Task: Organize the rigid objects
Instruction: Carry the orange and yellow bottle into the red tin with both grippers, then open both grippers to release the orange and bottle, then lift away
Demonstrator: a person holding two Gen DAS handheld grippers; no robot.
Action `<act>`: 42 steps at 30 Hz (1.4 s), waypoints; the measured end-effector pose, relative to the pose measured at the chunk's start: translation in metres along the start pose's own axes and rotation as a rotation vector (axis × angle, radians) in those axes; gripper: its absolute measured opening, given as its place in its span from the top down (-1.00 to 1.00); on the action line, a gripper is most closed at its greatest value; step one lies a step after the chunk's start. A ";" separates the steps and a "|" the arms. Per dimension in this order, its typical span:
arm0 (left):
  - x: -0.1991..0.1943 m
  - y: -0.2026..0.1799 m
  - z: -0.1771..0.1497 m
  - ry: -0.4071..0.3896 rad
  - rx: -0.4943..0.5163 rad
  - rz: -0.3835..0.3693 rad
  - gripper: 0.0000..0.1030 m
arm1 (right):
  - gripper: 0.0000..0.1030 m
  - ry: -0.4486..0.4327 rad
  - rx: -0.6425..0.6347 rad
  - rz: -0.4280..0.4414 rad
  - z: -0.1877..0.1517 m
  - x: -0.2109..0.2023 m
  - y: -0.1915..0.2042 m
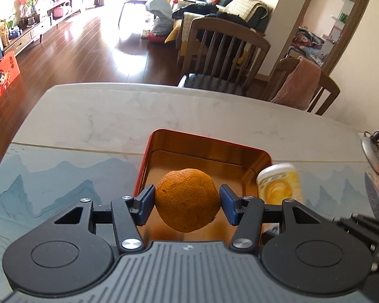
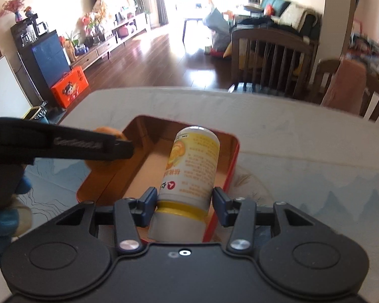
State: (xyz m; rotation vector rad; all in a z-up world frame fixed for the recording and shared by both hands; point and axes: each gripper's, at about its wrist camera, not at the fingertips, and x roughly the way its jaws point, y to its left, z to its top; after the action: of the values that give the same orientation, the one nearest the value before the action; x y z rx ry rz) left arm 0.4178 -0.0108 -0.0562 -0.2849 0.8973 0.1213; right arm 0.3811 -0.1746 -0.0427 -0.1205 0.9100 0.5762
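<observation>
1. The left hand-held gripper (image 1: 187, 203) is clamping an orange (image 1: 187, 199) and hanging just above the near end of the open red tin (image 1: 209, 146).
2. The right hand-held gripper (image 2: 184, 205) is gripping a yellow-labelled bottle (image 2: 189, 174), its long axis pointing away toward the tin's far wall, over the tin's right half.
3. Both are sitting over the tin on the surface (image 1: 93, 116).

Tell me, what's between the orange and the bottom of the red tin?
Nothing but air: in the left wrist view the orange hangs in the left claw above the red tin.
</observation>
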 end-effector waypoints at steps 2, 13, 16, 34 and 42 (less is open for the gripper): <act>0.012 -0.002 0.002 0.011 -0.004 0.009 -0.06 | 0.08 0.017 -0.012 0.009 -0.001 0.007 0.000; 0.061 -0.005 0.002 0.073 0.004 0.065 -0.07 | 0.08 0.109 -0.054 0.020 0.004 0.040 0.007; 0.066 -0.007 0.001 0.086 0.005 0.066 -0.07 | 0.08 0.120 -0.071 0.016 0.005 0.043 0.012; 0.063 -0.011 0.001 0.087 0.000 0.059 -0.09 | 0.06 0.097 -0.053 0.010 0.007 0.033 0.006; 0.032 -0.013 -0.002 0.044 0.022 0.047 -0.15 | -0.10 0.051 -0.020 0.011 0.006 0.004 0.005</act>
State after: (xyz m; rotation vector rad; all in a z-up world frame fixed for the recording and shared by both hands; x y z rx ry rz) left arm 0.4396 -0.0237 -0.0802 -0.2463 0.9491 0.1491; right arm 0.3848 -0.1670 -0.0412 -0.1490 0.9547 0.5948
